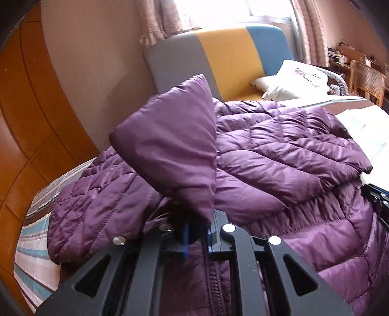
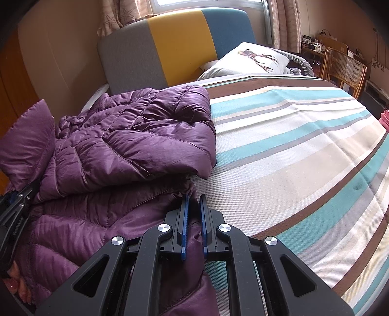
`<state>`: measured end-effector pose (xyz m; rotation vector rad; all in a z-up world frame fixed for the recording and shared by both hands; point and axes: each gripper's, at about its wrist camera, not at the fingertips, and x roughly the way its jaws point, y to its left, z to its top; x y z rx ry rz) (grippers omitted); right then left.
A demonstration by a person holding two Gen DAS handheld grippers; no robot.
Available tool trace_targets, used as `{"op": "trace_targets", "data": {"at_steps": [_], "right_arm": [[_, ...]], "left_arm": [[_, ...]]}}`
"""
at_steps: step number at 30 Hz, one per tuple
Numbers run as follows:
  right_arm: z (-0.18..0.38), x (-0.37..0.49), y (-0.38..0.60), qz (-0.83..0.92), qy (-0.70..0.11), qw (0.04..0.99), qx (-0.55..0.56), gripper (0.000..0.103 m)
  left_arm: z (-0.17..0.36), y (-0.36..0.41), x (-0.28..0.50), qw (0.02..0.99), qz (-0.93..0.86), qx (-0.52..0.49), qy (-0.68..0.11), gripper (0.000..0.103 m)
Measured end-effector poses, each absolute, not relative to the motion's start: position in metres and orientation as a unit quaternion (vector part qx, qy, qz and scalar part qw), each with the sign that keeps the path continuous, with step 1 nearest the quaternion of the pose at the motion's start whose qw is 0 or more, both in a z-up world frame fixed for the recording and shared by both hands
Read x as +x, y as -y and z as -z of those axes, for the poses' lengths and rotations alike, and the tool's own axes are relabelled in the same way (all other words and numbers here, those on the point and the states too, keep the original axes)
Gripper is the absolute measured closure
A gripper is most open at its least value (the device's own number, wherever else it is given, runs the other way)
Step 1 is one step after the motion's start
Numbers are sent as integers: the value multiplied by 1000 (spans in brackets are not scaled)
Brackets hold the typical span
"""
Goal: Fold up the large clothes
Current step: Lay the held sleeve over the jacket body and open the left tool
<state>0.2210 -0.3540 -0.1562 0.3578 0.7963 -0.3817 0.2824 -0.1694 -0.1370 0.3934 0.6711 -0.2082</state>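
Purple quilted jacket (image 2: 126,145) lying on the left half of a bed with a striped cover (image 2: 291,158), its bulk heaped toward the grey, yellow and blue headboard (image 2: 175,46) at the far end. One padded sleeve (image 2: 160,136) folded across the body, cuff end reaching right, onto the stripes. Near hem of the jacket running toward the cameras.

Right claw (image 2: 193,226) low over the jacket's right edge, blue pads (image 2: 185,226) close together with a narrow fold of purple fabric pinched between them; clamped on that edge, bedcover just to the right.

Left claw (image 1: 197,235) at the jacket's middle, above the zip (image 1: 215,279). Smooth purple flap (image 1: 170,145) standing up from between its pads, tall and tilted, hiding much of the far wall. Pads only slightly apart; fabric bunched dark between them, but cannot tell whether pressed or merely resting there.

White pillow (image 2: 250,59) with a deer print at the far right by the headboard. Cane-backed chair (image 2: 345,68) beyond the bed's far right corner. Wooden panelling (image 1: 29,116) along the left wall. Patterned curtains (image 2: 284,21) at the window behind the headboard.
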Motion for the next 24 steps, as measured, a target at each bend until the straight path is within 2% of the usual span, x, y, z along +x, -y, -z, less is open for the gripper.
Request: {"op": "trace_targets", "data": {"at_steps": [1,3,10,11,12,14,18,24], "right_arm": [[156,221,354,184,-383,889,172,95],[156,221,353,185,-383,889,171,95],[156,223,351,187,-384,889,166,95],[156,223,351,189,-384,889,164,95],[155,222,350,192,-384,889,160,95],[149,219,347,195,-374,893,155,95],[129,214,329,172,-348,914,116,95],[97,235,292,100,-331,934,88,95]], "left_arm": [[137,171,281,919,111,194,-326,83],[140,178,279,916,129,199,-324,69],[138,182,268,911,167,202,-318,55],[136,181,266,911,173,194,-319,50],[132,175,262,912,181,182,-320,39],[121,160,251,918,195,154,-309,32],[105,122,245,929,183,124,-296,30],[107,46,274,942,77,50,-321,30]]}}
